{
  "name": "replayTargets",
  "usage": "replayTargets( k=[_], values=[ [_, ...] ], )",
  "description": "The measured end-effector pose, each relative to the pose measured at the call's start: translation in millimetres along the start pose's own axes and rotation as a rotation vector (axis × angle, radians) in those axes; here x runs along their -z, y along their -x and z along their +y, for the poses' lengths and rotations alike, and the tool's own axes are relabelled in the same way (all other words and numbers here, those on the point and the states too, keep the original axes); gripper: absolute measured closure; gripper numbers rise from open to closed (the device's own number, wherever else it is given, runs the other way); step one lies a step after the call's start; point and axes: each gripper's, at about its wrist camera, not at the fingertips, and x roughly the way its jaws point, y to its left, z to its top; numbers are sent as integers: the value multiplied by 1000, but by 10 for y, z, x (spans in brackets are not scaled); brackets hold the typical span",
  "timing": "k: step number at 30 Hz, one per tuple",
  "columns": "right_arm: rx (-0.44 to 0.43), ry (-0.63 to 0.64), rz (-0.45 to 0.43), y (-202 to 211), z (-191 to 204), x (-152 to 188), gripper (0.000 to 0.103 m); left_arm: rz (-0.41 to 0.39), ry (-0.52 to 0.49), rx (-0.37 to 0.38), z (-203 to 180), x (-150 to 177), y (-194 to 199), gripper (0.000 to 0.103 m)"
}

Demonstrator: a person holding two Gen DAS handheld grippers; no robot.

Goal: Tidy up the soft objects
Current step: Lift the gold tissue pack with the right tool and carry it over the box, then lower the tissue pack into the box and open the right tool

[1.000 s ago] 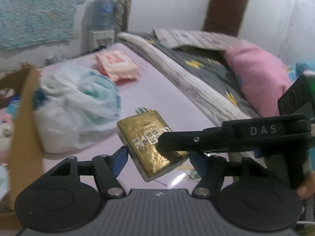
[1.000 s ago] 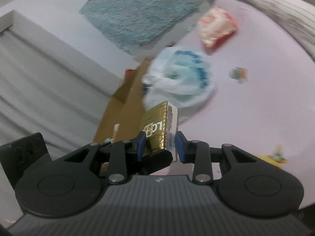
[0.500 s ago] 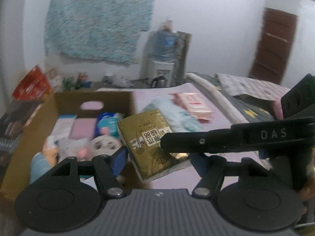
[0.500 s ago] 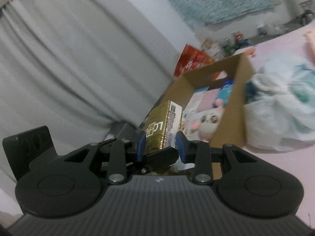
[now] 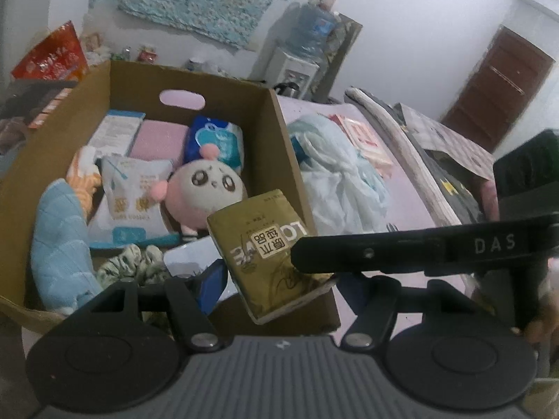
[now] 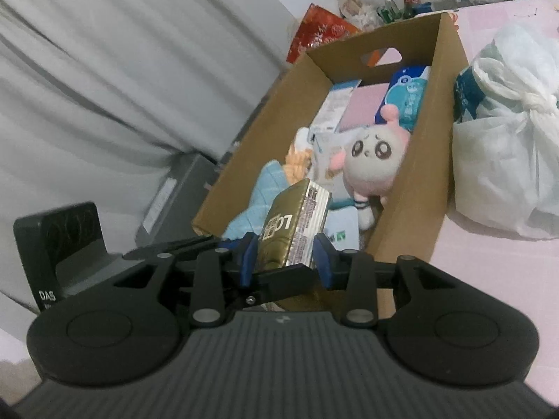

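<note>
Item: gold tissue pack [image 5: 258, 244], one, soft, with a printed label on its broad face. Position: held in the air over the near right corner of the cardboard box [image 5: 283, 132], tilted, not touching the contents.

Left gripper [image 5: 279, 279]: medium spread, clamped across the width of the pack. Its left blue pad lies against the pack's edge. Its right pad is mostly covered by the other gripper's finger.

Right gripper [image 6: 286, 262]: narrow spread, blue pads against the thin sides of the same pack. Its jaws have just been opening a little, with the pack between them.

Box contents, far to near:
- blue tissue pack [image 5: 216, 143], far right;
- flat pink item and a pale carton, far left;
- round pink-and-white plush toy [image 5: 202, 188], centre right, face up;
- white printed pouch [image 5: 136, 192], left of the toy;
- light blue knit cloth [image 5: 59, 237], near left;
- patterned scrunchie, near edge.

Outside the box:
- knotted white plastic bag [image 6: 506, 139], just right of the box on the pink bedsheet [image 6: 489, 279];
- red foil bag [image 5: 52, 59], far left;
- water dispenser bottle [image 5: 311, 31], far, by the wall;
- grey curtain [image 6: 104, 70], left.
</note>
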Motion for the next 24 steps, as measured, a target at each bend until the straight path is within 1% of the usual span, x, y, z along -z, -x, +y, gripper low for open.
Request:
replayTargets(
  k=[1,2,4,7,12,15,18,20,24],
  values=[
    [11,13,9,7,19,16,66,10,-1,13,19,15,-6,34],
    [22,23,17,-60,19,4,62,18,1,27,27,30,-14,34],
    [59,48,18,-54,48,9,56,36,13,54,58,59,-19,34],
    [87,73,-3,-11,61,1,51,36,13,58,73,87,8,33],
    [89,56,-44,62,16,-44,49,31,17,55,106,96,51,33],
    [88,45,-71,125,-6,-53,49,9,23,52,122,112,124,33],
    [88,32,-90,163,-12,-61,49,-27,34,30,162,112,201,33],
    [82,27,-93,154,-5,-74,49,-64,37,-6,193,108,264,33],
    [44,23,-47,63,52,-114,49,-144,37,-90,264,100,428,33]
  ],
)
